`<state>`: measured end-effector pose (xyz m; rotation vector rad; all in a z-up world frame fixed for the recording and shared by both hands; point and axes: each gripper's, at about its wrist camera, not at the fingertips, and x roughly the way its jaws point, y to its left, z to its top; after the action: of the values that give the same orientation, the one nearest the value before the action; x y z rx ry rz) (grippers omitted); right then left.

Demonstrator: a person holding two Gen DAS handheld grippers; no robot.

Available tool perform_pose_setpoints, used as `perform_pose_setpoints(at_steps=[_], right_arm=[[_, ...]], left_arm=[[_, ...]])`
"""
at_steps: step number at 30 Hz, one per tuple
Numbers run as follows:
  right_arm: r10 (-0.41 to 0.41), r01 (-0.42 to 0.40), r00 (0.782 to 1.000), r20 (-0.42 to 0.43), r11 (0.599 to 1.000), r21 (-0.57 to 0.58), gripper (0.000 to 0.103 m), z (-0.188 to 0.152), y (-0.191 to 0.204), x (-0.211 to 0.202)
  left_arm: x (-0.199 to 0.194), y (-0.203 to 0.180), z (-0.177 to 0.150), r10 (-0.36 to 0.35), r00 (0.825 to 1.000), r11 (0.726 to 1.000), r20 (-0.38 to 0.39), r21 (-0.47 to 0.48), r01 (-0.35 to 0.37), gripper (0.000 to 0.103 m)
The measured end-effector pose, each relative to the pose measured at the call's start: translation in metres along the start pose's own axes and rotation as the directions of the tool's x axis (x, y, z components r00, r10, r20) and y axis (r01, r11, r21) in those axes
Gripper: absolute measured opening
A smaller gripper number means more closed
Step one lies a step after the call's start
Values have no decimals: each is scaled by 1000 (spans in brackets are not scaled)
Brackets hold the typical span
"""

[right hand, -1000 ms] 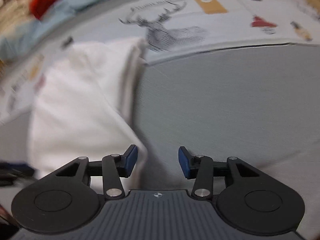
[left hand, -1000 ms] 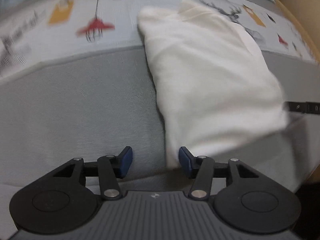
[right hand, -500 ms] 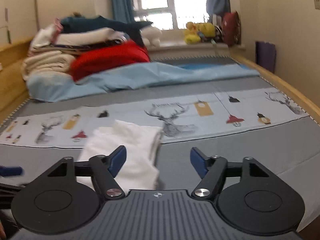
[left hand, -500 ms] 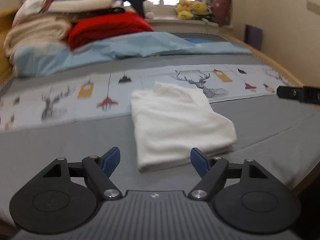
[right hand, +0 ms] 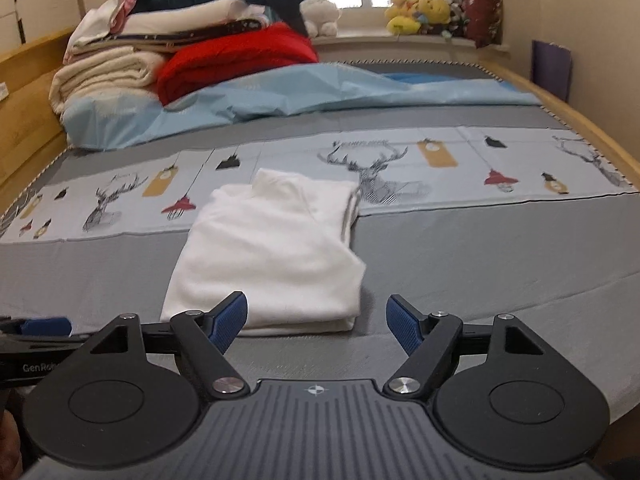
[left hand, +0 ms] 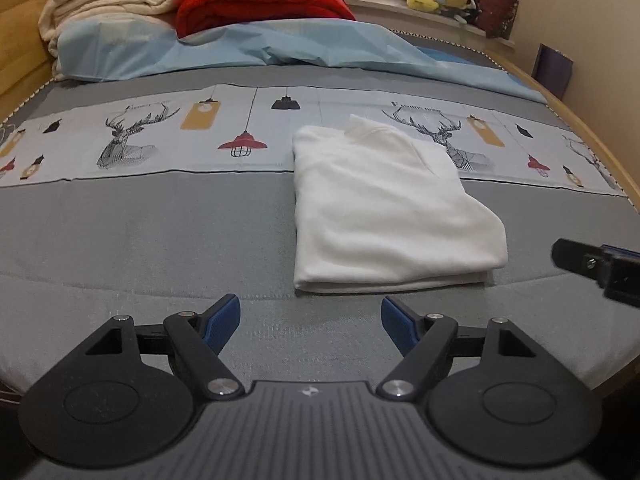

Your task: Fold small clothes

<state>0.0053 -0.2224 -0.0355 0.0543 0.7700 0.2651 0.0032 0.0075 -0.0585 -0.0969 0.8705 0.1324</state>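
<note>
The white garment (left hand: 380, 208) lies folded into a thick rectangle on the bed (left hand: 140, 232), half on the grey cover and half on the printed deer-and-lamp strip (left hand: 160, 140). Its collar end points away toward the piled bedding (left hand: 160, 4), and the doubled fold edge faces the cameras. The long axis runs from that near edge to the collar, slanting a little to the right in the left wrist view. The layers sit fairly square, though the far right side shows loose stacked edges in the right wrist view.

The fold looks finished, so the step in hand seems to be letting go and backing off. Doing it well means lifting clear without snagging the near fold, and tidying only the loose side edge if anything.

The left gripper (left hand: 310, 320) stands wide with nothing between its fingers, just short of the garment's near edge. The right gripper (right hand: 316, 322) is likewise wide and empty, its left finger overlapping the garment's near corner in view.
</note>
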Motion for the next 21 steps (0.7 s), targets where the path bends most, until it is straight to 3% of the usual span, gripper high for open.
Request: perform_pose_setpoints(at_steps=[21], right_arm=[[4,-5,999,-32,1000,-22,78,-3,3,10]], left_arm=[[7,-10,-2,-21,1000,999,4,46,21,83]])
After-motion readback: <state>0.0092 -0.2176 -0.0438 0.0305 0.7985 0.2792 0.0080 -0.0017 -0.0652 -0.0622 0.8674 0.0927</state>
